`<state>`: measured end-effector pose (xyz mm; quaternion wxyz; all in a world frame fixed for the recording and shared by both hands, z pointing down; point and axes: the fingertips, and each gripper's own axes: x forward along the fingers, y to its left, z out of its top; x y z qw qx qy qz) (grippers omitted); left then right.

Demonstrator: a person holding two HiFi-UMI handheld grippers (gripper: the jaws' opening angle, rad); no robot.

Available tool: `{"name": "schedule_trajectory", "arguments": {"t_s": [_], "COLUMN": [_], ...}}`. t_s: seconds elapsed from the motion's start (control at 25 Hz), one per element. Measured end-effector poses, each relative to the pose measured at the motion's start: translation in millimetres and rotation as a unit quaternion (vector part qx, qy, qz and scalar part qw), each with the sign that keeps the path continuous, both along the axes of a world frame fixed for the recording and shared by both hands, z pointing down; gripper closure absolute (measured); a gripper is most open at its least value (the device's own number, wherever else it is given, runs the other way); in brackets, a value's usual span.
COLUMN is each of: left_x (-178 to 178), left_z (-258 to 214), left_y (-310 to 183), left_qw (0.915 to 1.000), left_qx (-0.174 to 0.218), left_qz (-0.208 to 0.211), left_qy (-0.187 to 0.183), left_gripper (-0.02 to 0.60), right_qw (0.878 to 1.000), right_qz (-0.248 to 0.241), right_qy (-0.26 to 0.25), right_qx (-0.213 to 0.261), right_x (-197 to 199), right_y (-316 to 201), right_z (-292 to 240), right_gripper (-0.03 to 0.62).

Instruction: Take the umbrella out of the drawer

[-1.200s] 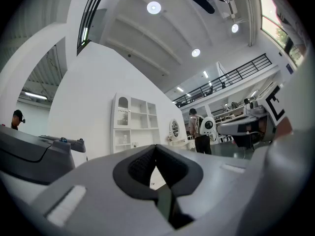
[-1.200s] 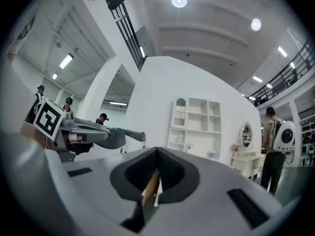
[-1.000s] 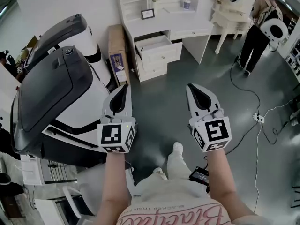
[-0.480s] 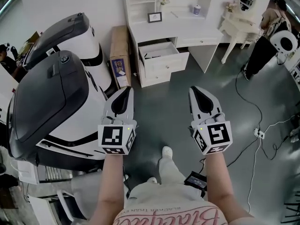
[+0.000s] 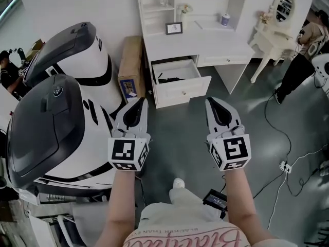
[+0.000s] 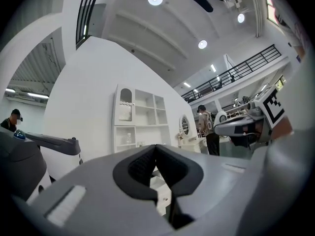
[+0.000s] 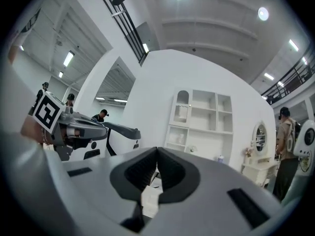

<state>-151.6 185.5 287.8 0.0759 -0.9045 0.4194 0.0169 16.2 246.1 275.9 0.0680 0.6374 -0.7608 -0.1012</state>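
Two grippers are held out level above the grey floor (image 5: 175,138), side by side and apart. The left gripper (image 5: 142,101) has its fingers (image 6: 140,167) clenched, the dark pads meeting at the tip with nothing between them. The right gripper (image 5: 208,100) is the same, its fingers (image 7: 171,171) pressed together and empty. Ahead of both stands a white desk (image 5: 205,37) with shelves, and its upper drawer (image 5: 182,91) is pulled out. Inside the drawer lies a dark slim thing, which seems to be the umbrella (image 5: 171,79), well apart from both grippers. A brown cardboard box (image 5: 131,66) leans just beside the desk at its left, and a large white and black machine (image 5: 56,117) fills the left side.
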Motion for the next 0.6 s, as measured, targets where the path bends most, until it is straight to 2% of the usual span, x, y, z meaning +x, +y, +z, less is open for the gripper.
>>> {"name": "schedule_trajectory", "arguments": {"t_s": [0.28,0.6], "left_x": [30.6,37.8], "left_z": [-4.5,-4.0], "left_y": [-36.5,-78.4], "left_qw": [0.9999,0.9997], "left_qx": [0.006,0.002], "left_qz": [-0.01,-0.024], "left_qy": [-0.002,0.007], "left_gripper": [0.572,0.572], "right_qw": [1.0,1.0], "right_qz": [-0.009,-0.018], "right_qy": [0.001,0.006], "right_qx": [0.004,-0.002], "right_x": [31.5,44.0], "right_y": [-42.0,-84.9], "right_z": [-5.3,-3.8], "right_gripper": [0.585,0.585]}}
